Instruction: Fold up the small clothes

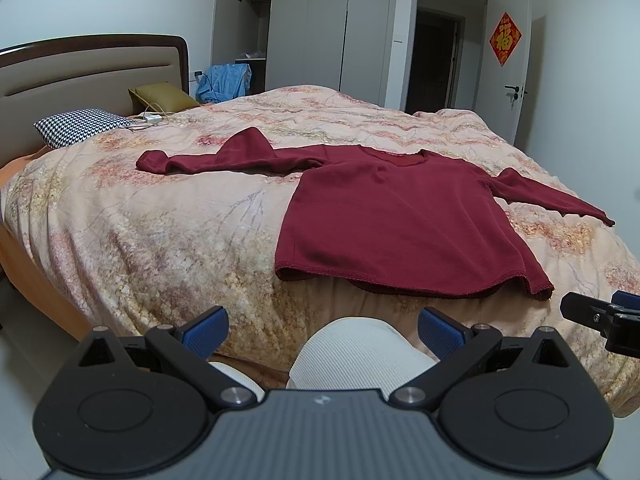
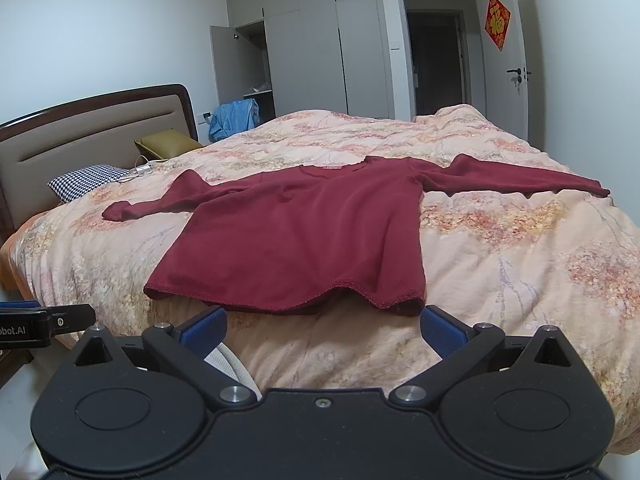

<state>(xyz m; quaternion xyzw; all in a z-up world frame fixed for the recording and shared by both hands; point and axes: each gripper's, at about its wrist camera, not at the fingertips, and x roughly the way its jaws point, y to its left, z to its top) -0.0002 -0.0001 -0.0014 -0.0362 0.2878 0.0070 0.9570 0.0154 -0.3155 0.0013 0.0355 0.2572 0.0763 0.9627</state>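
A dark red long-sleeved top point(image 1: 392, 220) lies spread flat on the bed, hem toward me and both sleeves stretched out sideways; it also shows in the right wrist view point(image 2: 304, 240). My left gripper point(image 1: 322, 330) is open and empty, held below the hem in front of the bed edge. My right gripper point(image 2: 322, 328) is open and empty, just short of the hem's right corner. The right gripper's side shows at the right edge of the left wrist view point(image 1: 600, 316).
The bed is covered by a peach floral quilt point(image 1: 160, 216). A houndstooth pillow point(image 1: 82, 126), an olive pillow point(image 1: 164, 98) and a white charger point(image 1: 152, 118) lie near the headboard. A knee in light trousers point(image 1: 360, 352) is below the left gripper. Wardrobe and open door stand behind.
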